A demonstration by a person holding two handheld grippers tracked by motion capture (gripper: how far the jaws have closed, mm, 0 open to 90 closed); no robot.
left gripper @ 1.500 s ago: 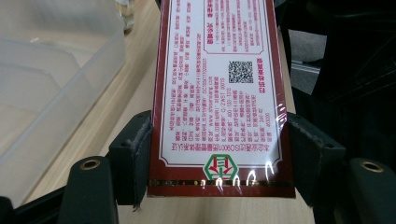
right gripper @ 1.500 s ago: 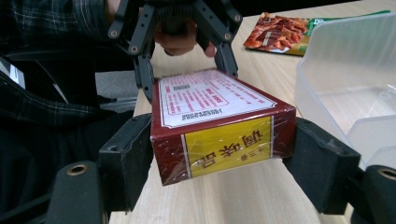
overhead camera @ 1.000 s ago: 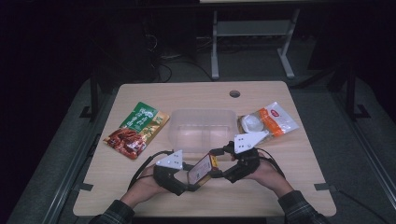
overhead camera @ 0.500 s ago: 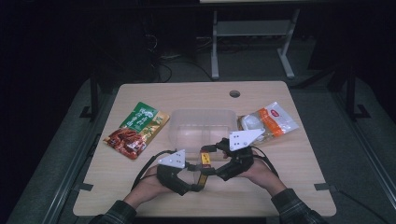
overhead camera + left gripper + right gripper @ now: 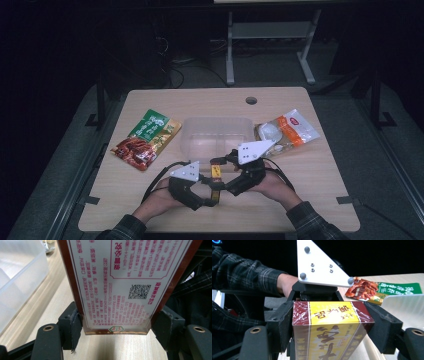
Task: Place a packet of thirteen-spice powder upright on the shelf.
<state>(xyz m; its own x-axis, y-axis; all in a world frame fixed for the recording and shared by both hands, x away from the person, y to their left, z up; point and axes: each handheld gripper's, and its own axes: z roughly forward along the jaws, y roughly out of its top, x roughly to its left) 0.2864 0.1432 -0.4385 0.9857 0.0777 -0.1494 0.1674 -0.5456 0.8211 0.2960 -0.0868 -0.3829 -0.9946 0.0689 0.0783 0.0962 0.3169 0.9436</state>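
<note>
High view: a small box (image 5: 216,176) sits between the left gripper (image 5: 192,186) and the right gripper (image 5: 235,176), near the 6 o'clock edge of the wooden table (image 5: 320,175). Both sets of jaws are clamped on that box. A clear plastic container (image 5: 218,135) lies at 12 o'clock of the box, a green and red snack pouch (image 5: 146,138) at 10 o'clock, and an orange and white packet (image 5: 287,130) at 2 o'clock.

Left gripper view: the box (image 5: 120,285) shows a white back panel with red Chinese small print, a QR code and a dark red border, its edges pressed by both pads. Right gripper view: the box (image 5: 329,327) carries a yellow label with brown Chinese characters under shiny wrap; the characters are too distorted to read.
</note>
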